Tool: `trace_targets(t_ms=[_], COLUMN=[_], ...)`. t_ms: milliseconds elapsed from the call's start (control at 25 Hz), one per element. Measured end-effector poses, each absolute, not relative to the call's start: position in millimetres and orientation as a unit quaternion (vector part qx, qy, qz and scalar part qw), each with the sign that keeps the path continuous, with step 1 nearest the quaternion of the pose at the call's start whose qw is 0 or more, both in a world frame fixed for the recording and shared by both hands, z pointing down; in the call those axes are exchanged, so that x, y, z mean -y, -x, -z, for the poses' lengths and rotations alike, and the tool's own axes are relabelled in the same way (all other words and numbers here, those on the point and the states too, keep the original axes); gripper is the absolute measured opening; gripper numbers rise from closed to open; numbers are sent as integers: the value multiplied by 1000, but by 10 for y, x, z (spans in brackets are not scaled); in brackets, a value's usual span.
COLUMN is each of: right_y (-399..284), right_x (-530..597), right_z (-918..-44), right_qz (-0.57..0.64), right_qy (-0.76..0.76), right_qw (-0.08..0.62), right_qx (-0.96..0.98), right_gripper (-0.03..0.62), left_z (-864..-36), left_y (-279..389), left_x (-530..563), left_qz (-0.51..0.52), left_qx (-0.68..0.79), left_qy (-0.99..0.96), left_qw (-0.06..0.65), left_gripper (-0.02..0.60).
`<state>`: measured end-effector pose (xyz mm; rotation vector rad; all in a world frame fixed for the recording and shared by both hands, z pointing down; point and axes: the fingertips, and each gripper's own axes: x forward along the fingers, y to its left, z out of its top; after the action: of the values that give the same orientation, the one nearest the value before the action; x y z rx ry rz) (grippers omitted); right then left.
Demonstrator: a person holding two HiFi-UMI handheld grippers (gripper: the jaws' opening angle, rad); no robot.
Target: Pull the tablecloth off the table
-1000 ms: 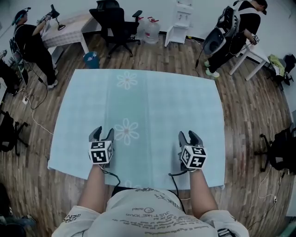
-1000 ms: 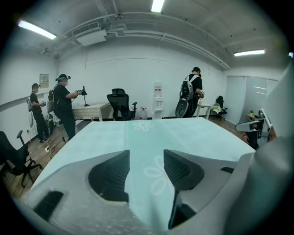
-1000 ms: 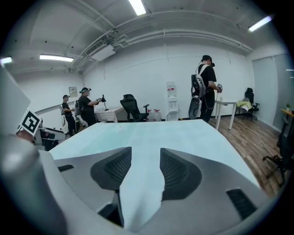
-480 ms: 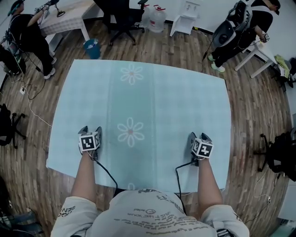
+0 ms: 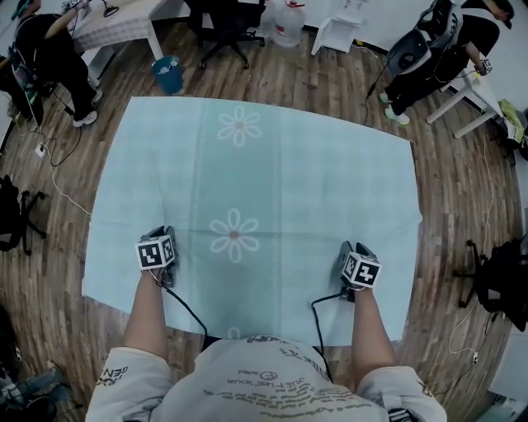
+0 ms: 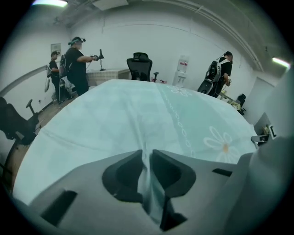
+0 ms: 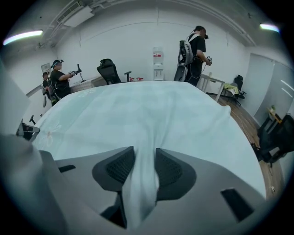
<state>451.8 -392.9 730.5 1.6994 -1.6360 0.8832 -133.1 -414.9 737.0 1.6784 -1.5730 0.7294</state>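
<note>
A pale blue tablecloth (image 5: pixel 272 181) with white flowers covers the whole table. My left gripper (image 5: pixel 163 236) is down on it near the front left. Its jaws are closing on a thin raised fold of the tablecloth (image 6: pixel 148 179), which both pads pinch in the left gripper view. My right gripper (image 5: pixel 355 248) is down near the front right. Its jaws are also closing, with a thicker bunch of tablecloth (image 7: pixel 143 179) gathered between the pads and touching both. Creases run from each pinch across the cloth.
Wooden floor surrounds the table. A blue bin (image 5: pixel 167 74), office chairs (image 5: pixel 227 21) and water jugs (image 5: pixel 289 23) stand beyond the far edge. People work at a table (image 5: pixel 115 25) at far left and at a white table (image 5: pixel 474 86) at far right.
Both grippers dropped from above the cloth onto it and spread apart, the left one going left, the right one right. Cloth now stands pinched between each pair of jaws.
</note>
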Motion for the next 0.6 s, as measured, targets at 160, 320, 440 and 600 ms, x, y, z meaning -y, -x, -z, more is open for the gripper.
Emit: trace_targets(t_ms=[160,320,440,600], right_y=[-4307,-4340,-4317,-4293], right_x=[3951,3944,3962,3916], right_z=[-7292,-7299,-7294,-7074], right_qz=[-284,-301,-300,-278], right_qy=[-630,-638,-643,-657], right_qw=[372,350,345,312], right_qx=[620,616,615,627], right_gripper=[14,14,14,14], left_z=[-7390,-7377,-7315,-7089], left_y=[1237,1224,1230,1106], left_x=[4130,4142,4144,4084], left_qz=[-307,-310,-297,-280], left_qx=[585,589,597,607], left_qy=[-660,-654,-650,-661], left_qw=[356,359,364,341], left_gripper=[9,8,6,6])
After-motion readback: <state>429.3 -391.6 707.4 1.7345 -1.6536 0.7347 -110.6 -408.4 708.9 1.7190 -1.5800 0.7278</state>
